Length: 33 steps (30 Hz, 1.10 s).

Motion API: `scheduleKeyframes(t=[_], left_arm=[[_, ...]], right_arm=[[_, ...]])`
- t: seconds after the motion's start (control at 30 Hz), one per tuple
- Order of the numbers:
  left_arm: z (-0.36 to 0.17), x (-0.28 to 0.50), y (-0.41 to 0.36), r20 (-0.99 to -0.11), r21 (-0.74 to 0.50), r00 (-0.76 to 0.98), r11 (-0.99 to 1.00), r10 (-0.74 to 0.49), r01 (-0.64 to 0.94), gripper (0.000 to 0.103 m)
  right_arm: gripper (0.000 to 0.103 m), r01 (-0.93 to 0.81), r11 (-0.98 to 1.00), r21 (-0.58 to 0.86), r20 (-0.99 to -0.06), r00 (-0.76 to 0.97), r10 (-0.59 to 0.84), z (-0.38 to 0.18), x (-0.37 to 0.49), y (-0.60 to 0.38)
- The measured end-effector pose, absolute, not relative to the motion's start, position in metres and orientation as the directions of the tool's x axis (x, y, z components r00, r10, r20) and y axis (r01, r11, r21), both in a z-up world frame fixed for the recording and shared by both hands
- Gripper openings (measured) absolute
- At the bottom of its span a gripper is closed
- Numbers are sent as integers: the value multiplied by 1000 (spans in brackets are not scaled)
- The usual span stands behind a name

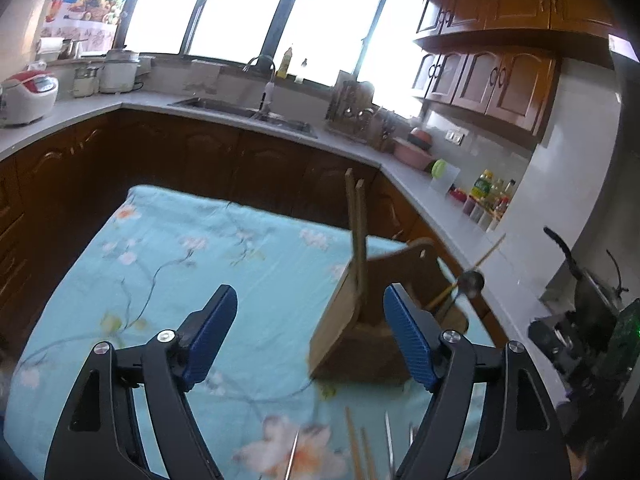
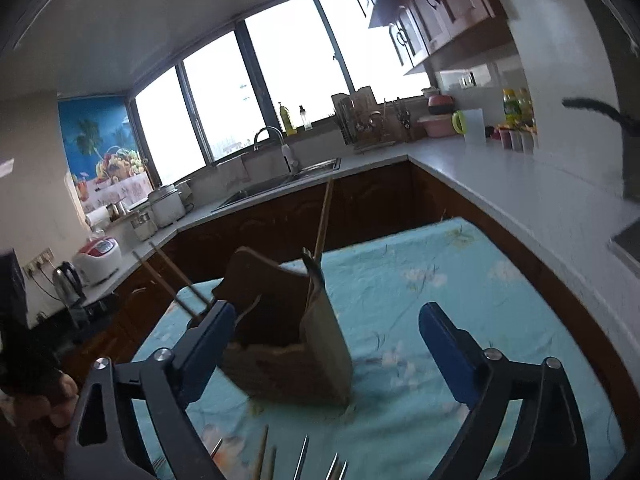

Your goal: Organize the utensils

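Note:
A wooden utensil holder [image 1: 360,320] [image 2: 288,336] stands on the table with the floral blue cloth [image 1: 180,264] [image 2: 432,292]. Two wooden chopsticks [image 1: 358,236] [image 2: 172,276] stand in it, and a metal ladle with a wooden handle [image 1: 470,276] [image 2: 320,248] leans in another compartment. Loose chopsticks [image 1: 358,448] [image 2: 266,460] and metal utensils [image 1: 390,444] [image 2: 320,464] lie on the cloth at the near edge. My left gripper [image 1: 310,340] is open and empty, just in front of the holder. My right gripper [image 2: 326,348] is open and empty around the holder's front.
A kitchen counter [image 1: 360,148] [image 2: 500,176] wraps around behind the table, with a sink [image 1: 244,114] [image 2: 280,184], dish rack [image 1: 352,116], rice cookers [image 1: 28,96] and bottles [image 1: 488,196]. The other gripper [image 1: 580,332] shows at the right in the left wrist view.

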<state>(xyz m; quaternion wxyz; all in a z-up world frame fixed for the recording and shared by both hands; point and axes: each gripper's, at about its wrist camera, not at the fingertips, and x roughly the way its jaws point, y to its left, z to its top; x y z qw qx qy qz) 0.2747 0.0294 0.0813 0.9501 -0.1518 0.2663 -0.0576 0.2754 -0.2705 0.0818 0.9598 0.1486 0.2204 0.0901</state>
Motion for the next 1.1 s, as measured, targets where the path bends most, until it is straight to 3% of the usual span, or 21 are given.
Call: scheduleKeyframes(t=[0.27, 0.77, 1.1], left_arm=[[53, 232, 44, -572, -302, 806, 953, -153, -33, 80], [14, 182, 62, -643, -335, 742, 941, -190, -49, 80], [3, 176, 33, -680, -280, 704, 960, -205, 10, 80]], right_arm=[[97, -74, 907, 415, -453, 848, 276, 58, 230, -280], [97, -30, 923, 383, -530, 811, 247, 31, 174, -274], [97, -48, 935, 351, -559, 790, 250, 18, 166, -259]])
